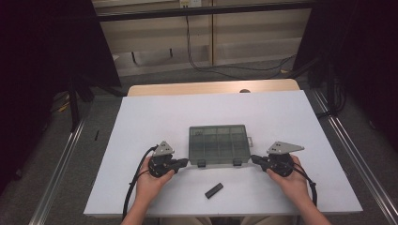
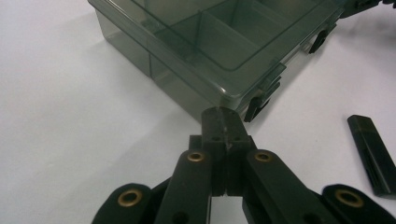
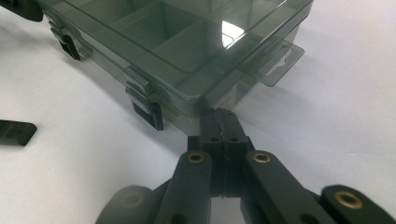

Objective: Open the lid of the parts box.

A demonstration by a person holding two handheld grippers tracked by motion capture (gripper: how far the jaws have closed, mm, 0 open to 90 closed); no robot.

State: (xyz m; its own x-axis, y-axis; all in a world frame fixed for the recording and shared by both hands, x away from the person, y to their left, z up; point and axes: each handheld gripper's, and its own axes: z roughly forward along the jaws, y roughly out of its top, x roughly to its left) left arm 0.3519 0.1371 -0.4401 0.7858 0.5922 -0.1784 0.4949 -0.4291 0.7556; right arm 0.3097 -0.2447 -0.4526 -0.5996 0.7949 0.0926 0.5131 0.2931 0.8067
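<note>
Both tongs, left (image 1: 184, 162) and right (image 1: 254, 159), are pressed together; the organiser box (image 1: 218, 143) at frame centre should be steadied evenly at both near corners.

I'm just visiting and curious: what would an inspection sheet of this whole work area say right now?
Surface: white table top, bare apart from the items below.
Job's things: smoky clear compartment box, lid shut, two dark latches on its near side.
Clutter: small black stick lying near the front edge.
Grippers: left gripper and right gripper, jaws shut, tips at the box's near corners.
Cables: one black cable trailing from each gripper; more on the floor beyond.
Surroundings: grey floor, metal rails, dark curtains.
</note>
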